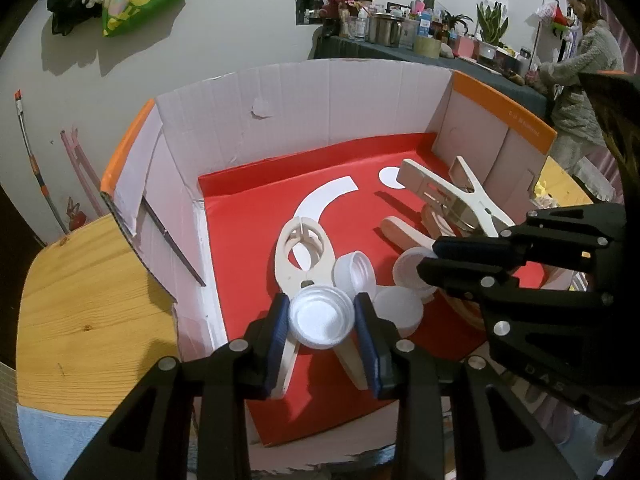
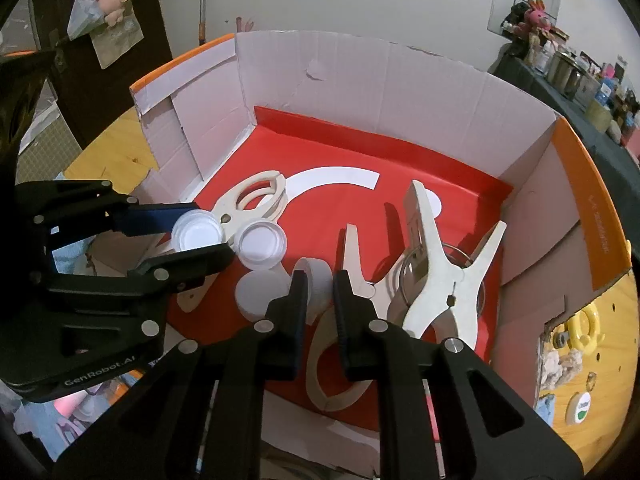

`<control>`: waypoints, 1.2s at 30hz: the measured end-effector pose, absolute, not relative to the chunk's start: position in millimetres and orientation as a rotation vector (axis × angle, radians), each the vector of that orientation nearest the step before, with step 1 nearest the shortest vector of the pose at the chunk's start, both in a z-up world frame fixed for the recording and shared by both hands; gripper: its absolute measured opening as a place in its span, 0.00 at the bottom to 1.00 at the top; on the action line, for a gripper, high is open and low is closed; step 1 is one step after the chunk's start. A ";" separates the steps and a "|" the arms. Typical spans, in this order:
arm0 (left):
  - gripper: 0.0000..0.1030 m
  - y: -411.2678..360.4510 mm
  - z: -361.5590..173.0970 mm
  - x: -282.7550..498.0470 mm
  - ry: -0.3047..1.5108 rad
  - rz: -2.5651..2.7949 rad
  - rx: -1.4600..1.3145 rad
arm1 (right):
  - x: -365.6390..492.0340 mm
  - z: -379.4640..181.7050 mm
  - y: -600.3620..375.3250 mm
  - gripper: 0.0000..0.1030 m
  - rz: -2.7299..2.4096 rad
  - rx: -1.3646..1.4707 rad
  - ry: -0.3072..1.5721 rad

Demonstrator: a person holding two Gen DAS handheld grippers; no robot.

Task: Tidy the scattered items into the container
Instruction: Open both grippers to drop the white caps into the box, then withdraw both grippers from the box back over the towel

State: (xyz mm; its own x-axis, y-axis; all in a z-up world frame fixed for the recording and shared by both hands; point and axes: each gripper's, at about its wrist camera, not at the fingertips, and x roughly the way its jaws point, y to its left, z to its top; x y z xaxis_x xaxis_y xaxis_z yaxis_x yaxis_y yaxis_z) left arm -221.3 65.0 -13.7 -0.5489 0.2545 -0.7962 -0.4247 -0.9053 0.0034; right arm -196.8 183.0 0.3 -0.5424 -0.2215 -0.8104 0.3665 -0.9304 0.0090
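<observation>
The cardboard box [image 1: 280, 92] with a red floor [image 1: 248, 216] holds cream clips and white caps. My left gripper [image 1: 322, 322] is shut on a white cap [image 1: 320, 318], held over a cream clip [image 1: 304, 256] inside the box; it also shows in the right wrist view [image 2: 198, 236]. My right gripper [image 2: 320, 292] is shut on another white cap [image 2: 318, 286], held low over the box floor; it also shows in the left wrist view [image 1: 428, 260]. Two more caps [image 2: 260, 246] [image 2: 256, 294] lie between the grippers. A large cream clip [image 2: 432, 276] lies at the right.
The box stands on a wooden table [image 1: 80, 300]. A yellow ring toy [image 2: 584, 326] and a small round lid [image 2: 582, 408] lie on the table right of the box. A cluttered dark shelf [image 1: 420, 32] and a person [image 1: 580, 92] are behind.
</observation>
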 end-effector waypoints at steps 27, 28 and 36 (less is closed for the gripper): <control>0.50 46.0 14.9 -198.5 0.260 2.487 -1.164 | -158.2 37.6 198.7 0.59 -2.569 1.148 0.205; 0.51 43.0 18.9 -194.0 0.261 2.489 -1.154 | -150.0 43.1 201.0 0.59 -2.574 1.131 0.205; 0.65 -0.2 43.7 -131.6 0.283 2.495 -1.100 | -81.2 72.4 232.5 0.68 -2.655 1.032 0.160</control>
State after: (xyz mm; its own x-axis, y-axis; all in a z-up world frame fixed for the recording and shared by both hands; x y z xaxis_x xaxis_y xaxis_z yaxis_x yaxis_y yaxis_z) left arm -131.6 -0.2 43.7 -0.6117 0.2755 -0.7416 -0.4344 -0.9004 0.0238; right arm -81.2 232.5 72.4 -0.7024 -0.2256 -0.6751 0.3049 -0.9524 0.0011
